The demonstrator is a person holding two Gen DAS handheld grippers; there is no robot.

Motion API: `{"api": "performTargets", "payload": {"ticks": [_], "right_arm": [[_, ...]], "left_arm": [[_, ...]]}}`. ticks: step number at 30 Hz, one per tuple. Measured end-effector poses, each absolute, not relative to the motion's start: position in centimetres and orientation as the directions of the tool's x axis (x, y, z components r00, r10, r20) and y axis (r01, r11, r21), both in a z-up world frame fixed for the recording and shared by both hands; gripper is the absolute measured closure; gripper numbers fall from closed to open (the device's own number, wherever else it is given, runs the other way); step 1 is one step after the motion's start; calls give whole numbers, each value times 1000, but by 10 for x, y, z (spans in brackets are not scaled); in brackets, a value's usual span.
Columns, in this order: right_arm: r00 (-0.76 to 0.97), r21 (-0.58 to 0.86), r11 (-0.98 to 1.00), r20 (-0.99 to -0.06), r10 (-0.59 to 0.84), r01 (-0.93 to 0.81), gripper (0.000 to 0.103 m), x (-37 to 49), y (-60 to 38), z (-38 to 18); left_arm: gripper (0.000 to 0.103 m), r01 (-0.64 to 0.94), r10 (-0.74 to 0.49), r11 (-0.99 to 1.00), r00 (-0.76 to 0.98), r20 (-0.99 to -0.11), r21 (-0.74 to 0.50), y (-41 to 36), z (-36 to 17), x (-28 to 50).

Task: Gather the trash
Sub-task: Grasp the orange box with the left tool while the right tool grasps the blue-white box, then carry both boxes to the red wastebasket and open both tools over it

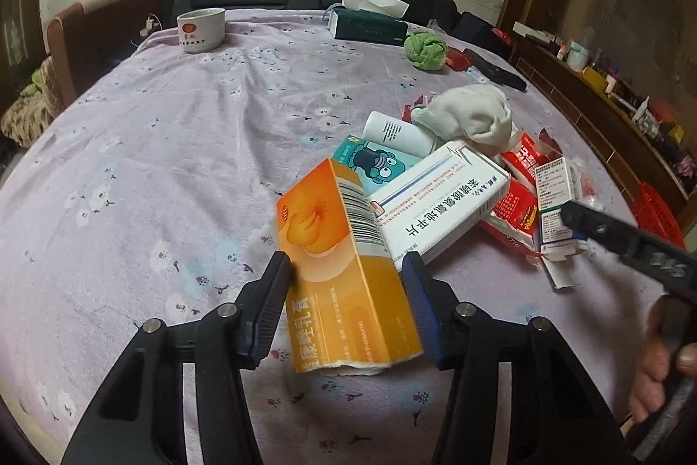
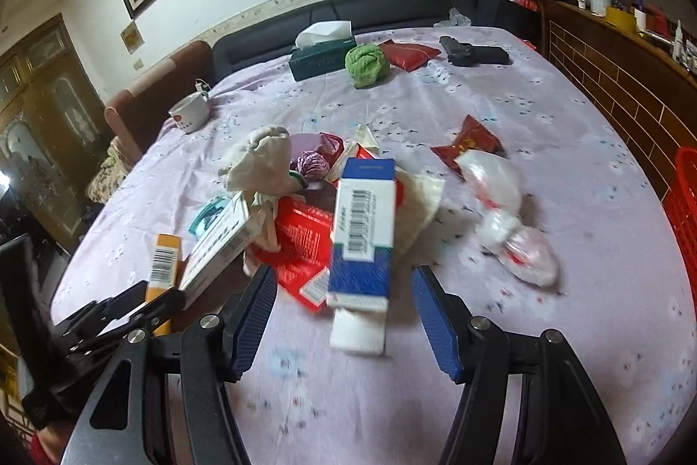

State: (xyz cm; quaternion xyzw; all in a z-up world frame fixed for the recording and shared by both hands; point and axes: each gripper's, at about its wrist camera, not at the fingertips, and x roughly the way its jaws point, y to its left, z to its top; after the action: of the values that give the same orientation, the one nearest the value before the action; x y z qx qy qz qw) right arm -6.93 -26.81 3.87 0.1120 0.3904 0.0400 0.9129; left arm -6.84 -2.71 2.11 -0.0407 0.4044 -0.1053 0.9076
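A table covered in a lilac flowered cloth holds a heap of trash: medicine boxes, red wrappers and a crumpled white sock. The left gripper has its jaws pinching the sides of an orange carton at the near edge of the heap. The right gripper has its jaws spread around a blue-and-white medicine box lying among the wrappers, neither pad touching it.
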Motion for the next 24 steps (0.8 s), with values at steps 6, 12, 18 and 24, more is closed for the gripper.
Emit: {"api": "performTargets", "payload": {"ticks": [6, 12, 18, 24], "right_arm": [[661, 178, 982, -745, 93, 61, 62, -56, -267, 25], [692, 160, 985, -719, 69, 69, 66, -71, -272, 32], [709, 177, 983, -700, 88, 53, 66, -86, -275, 38], [717, 197, 980, -689, 112, 36, 66, -92, -275, 39]], "left_arm": [[55, 148, -263, 964, 640, -722, -219, -10, 21, -66], [55, 99, -234, 970, 636, -735, -223, -1, 18, -62], [64, 91, -240, 967, 636, -734, -237, 7, 16, -54], [81, 106, -242, 968, 647, -723, -229, 0, 16, -59]]}}
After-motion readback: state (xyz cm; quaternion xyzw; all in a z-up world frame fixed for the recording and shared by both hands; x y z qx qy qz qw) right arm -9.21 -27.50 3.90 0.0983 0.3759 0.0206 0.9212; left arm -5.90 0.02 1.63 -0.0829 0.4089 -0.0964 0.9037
